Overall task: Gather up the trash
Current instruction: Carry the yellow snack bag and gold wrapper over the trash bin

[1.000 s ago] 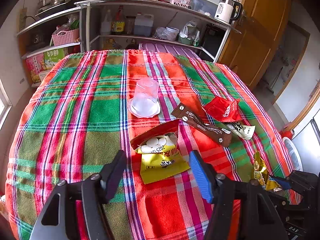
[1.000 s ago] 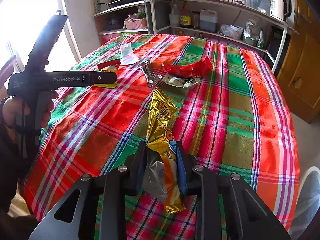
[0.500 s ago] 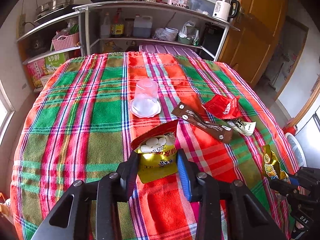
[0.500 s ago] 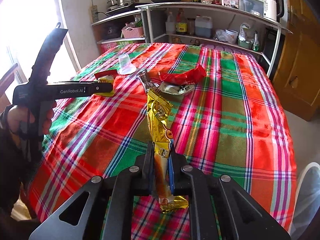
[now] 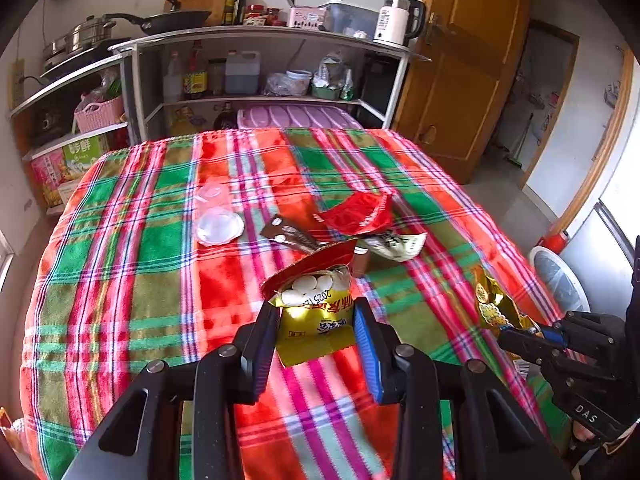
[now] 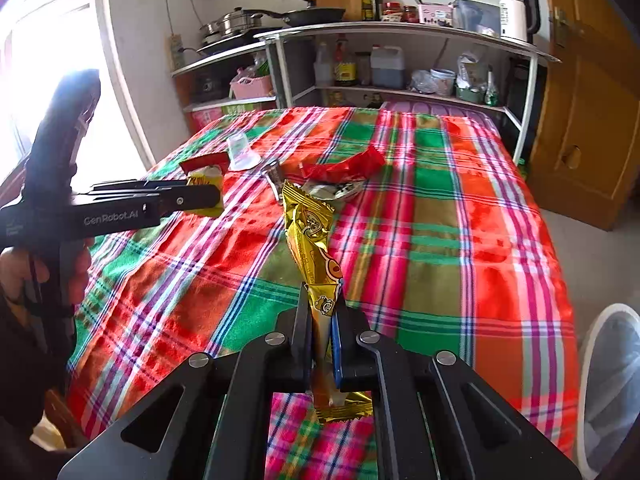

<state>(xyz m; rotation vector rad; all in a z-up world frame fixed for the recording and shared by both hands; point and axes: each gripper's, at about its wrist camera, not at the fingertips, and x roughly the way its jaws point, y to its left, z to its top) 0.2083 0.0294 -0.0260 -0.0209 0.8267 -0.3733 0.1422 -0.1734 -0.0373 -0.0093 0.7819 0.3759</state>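
Left wrist view: both claws gripping wrappers over the plaid tablecloth point(image 5: 120, 280).
L gripper point(image 5: 316, 334) is pinching the yellow snack bag point(image 5: 316, 320), jaws part-closed; R gripper point(image 6: 322, 334) is clamping the gold wrapper point(image 6: 310, 236) tight, prob. for binning. Red wrapper point(image 5: 356, 214), brown stick pack point(image 5: 290, 236), clear cup point(image 5: 218, 224) are lying ahead of L claw.

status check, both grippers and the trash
Left gripper shut on yellow snack packet. Right gripper shut on gold wrapper. Red wrapper, brown wrapper left.

A yellow snack packet with a red torn top point(image 5: 316, 320) is showing between the left gripper's black and blue pads. A shiny gold foil wrapper point(image 6: 310, 240) is gleaming above the red, green and pink plaid tablecloth point(image 6: 440, 248).
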